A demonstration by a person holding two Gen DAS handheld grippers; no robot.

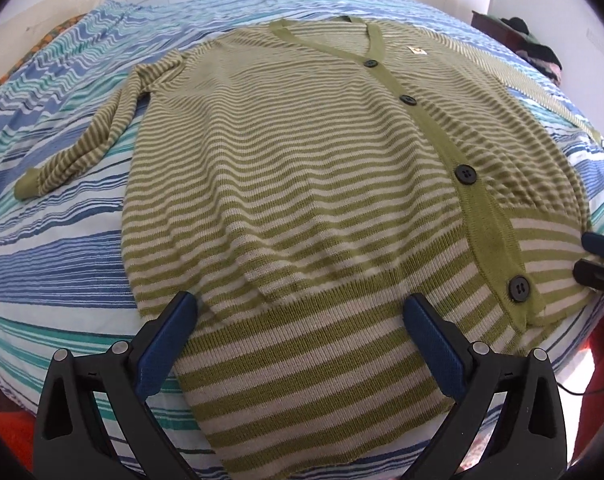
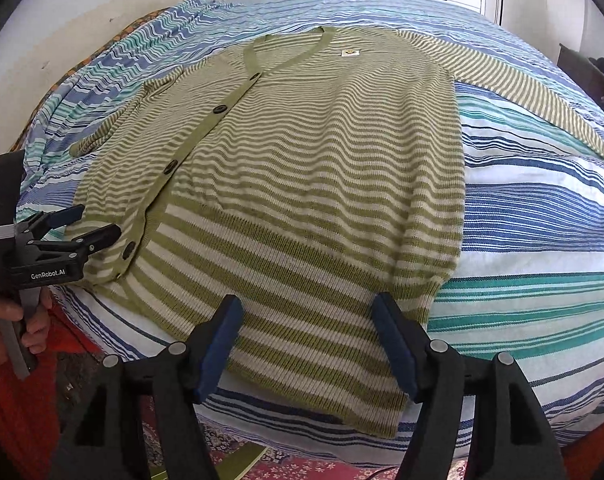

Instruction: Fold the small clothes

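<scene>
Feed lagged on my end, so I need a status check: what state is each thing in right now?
cardigan: flat, face up, buttoned, unfolded
left sleeve: bent along the body
right sleeve: stretched outward
left gripper: open over the hem
right gripper: open over the hem

The cardigan (image 1: 302,184) carries olive-green and cream horizontal stripes, narrow on the body and sleeves, wider at the hem. Its button band (image 1: 434,120) is plain olive green; the buttons (image 1: 465,173) are black. The bedsheet (image 2: 542,216) shows blue, teal and white stripes. The gripper fingers (image 2: 217,340) are black with blue pads.
</scene>
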